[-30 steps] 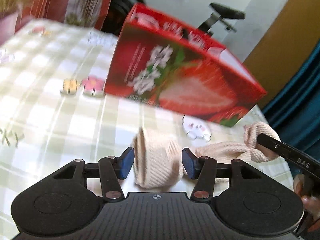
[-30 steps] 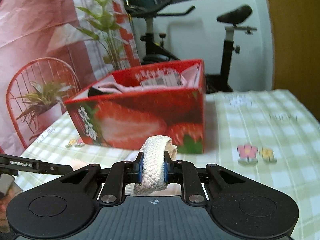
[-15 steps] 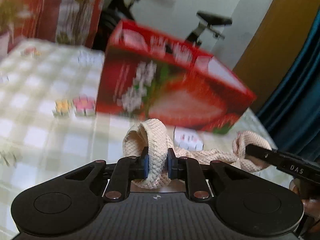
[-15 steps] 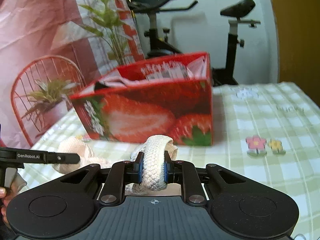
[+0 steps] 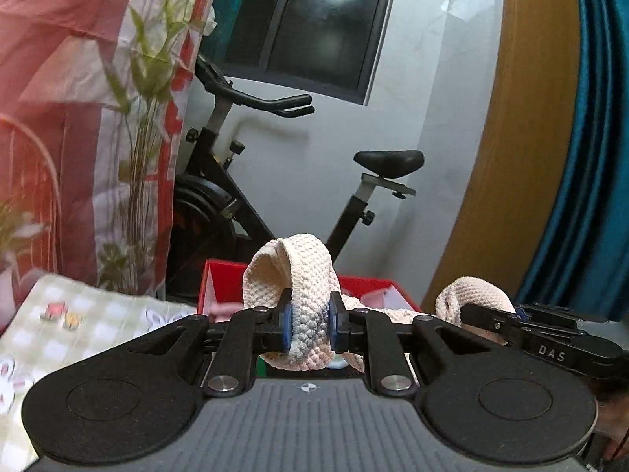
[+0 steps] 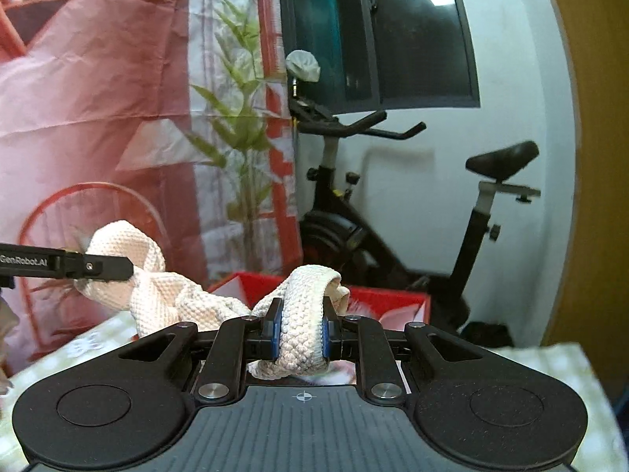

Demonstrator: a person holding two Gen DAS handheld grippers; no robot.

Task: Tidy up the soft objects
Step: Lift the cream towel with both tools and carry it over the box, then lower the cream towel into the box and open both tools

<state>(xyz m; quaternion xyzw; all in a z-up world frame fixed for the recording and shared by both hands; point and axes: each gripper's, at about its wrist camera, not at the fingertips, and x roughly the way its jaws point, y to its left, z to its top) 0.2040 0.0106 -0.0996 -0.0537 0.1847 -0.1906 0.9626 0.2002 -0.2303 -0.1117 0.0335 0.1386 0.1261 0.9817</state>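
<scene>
A second ago the cream waffle-knit cloth (image 5: 302, 275) lay on the green-and-white checked tablecloth (image 5: 78, 330) with the left gripper (image 5: 308, 324) open around one end; now its blue pads have closed on that bunched end, and both grippers have lifted the cloth clear of the table. The right gripper (image 6: 300, 330) stays clamped on the other end, as it was before. So the cloth hangs in the air, strung between the 2 grippers, twisted along its middle, above and just in front of the red strawberry-printed cardboard box (image 5: 377, 289). I judge the pick-up finished and the carry to the box under way. The box stands open; inside I can make out pale pink and white soft things, though the grippers hide most of the interior.
</scene>
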